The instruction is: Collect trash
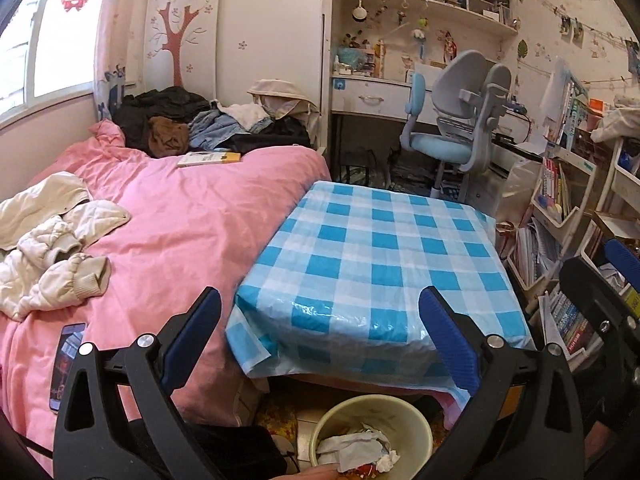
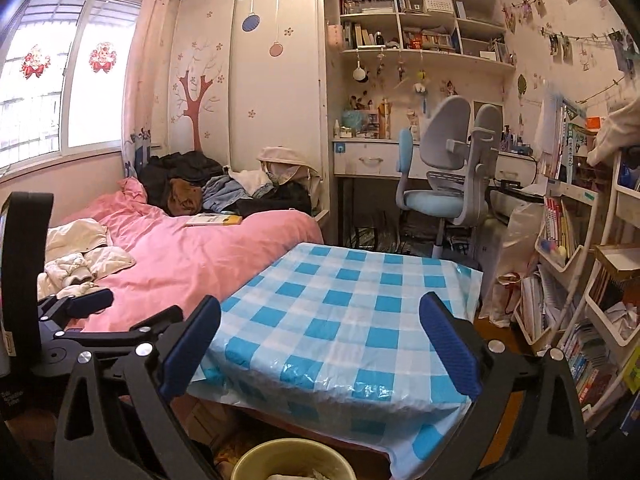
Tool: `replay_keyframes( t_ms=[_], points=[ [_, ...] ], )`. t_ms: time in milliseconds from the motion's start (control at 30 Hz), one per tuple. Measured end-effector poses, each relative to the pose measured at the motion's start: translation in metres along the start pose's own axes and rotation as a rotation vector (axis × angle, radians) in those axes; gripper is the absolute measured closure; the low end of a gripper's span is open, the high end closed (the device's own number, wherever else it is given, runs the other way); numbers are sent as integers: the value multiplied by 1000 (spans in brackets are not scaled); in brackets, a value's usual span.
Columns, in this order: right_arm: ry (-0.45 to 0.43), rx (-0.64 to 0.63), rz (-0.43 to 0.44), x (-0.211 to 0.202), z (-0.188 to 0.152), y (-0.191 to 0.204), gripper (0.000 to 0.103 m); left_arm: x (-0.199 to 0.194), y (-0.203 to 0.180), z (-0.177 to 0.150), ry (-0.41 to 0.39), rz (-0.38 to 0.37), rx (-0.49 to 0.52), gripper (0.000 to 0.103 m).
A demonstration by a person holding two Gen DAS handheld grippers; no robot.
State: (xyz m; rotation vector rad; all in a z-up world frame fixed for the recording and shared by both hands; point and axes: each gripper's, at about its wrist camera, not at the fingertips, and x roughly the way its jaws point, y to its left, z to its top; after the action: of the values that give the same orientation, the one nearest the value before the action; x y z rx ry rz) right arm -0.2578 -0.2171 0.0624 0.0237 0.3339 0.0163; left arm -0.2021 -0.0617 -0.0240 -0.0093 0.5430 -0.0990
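Down by the floor, right under the near edge of the tabletop, sits a pale yellow bin with crumpled white paper and some bits of wrapper piled inside. That's where the trash is, nothing is left on the blue-and-white checked cloth as far as I can see.

Both grippers hang above that bin, pointing out across the room. The left gripper has its blue pads spread wide with nothing between them, just the cloth showing through the gap. Same deal with the right gripper, jaws wide apart and empty. From the right wrist view you only catch the rim of the bin at the bottom edge, and the left gripper pokes in from the left side.

Beside the tabletop there's a bed with a pink cover, a cream jacket dumped on it, a book, a heap of dark clothes at the far end, and a phone near the close corner. A blue and grey desk chair stands past the tabletop, and shelves stuffed with books fill the right side.
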Motion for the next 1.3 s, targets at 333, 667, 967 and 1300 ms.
replay_keyframes(
  t_ms=[333, 667, 967, 1300],
  points=[
    [57, -15, -28, 16, -2, 2, 8, 21, 4, 0, 40, 1, -12, 7],
    [89, -22, -33, 31, -4, 2, 8, 40, 8, 2, 57, 21, -17, 7],
    [105, -19, -34, 44, -5, 3, 8, 54, 11, 6, 67, 36, -18, 7],
    [120, -13, -37, 57, -5, -1, 8, 67, 7, 12, 70, 40, 13, 7]
  ],
)
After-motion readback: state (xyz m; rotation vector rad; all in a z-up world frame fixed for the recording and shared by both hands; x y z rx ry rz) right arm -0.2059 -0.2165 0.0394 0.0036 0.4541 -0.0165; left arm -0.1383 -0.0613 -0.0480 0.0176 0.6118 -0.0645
